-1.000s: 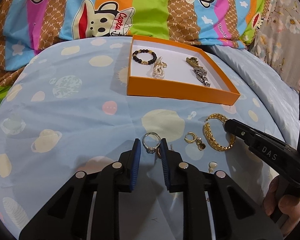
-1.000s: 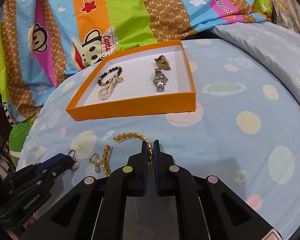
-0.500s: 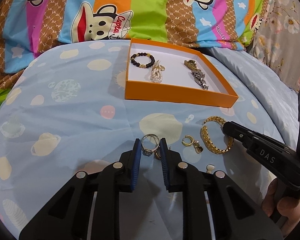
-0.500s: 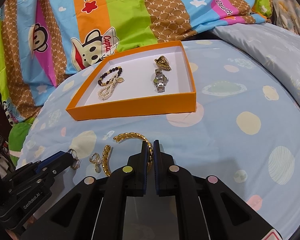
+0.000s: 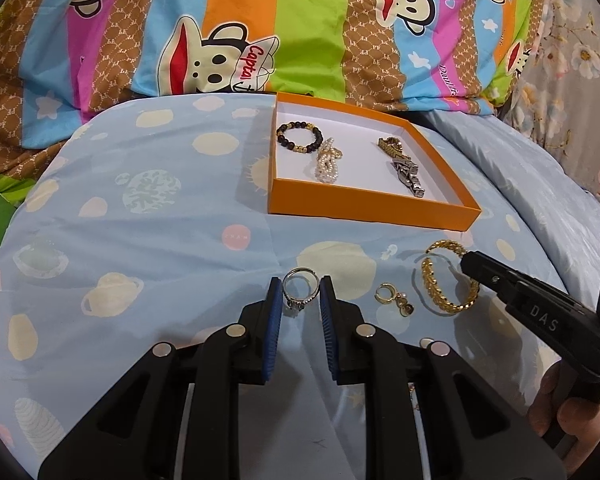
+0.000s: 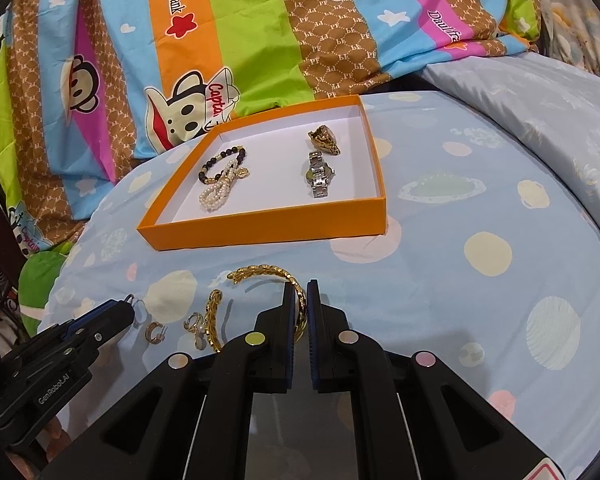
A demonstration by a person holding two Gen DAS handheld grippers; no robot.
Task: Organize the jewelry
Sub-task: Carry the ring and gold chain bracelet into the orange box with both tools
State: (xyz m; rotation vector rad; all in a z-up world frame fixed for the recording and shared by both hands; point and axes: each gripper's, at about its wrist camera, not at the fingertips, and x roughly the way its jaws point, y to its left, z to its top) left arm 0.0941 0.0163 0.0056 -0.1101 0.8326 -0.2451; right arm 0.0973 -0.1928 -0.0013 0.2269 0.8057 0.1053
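Left gripper [image 5: 300, 294] pinches the silver ring [image 5: 300, 289] and right gripper [image 6: 298, 306] clamps the gold bangle [image 6: 259, 304] (both near side of the orange box [image 5: 364, 204]), so lift both slowly, level, then release low over the box's white floor.

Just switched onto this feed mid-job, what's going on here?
A person is sorting jewelry on a bed with two handheld grippers. The left gripper holds a silver ring between its pads, just above the sheet. The right gripper is clamped on a gold bangle. The orange box already holds a beaded bracelet, pearl strand and watch. Gold earrings remain outside.
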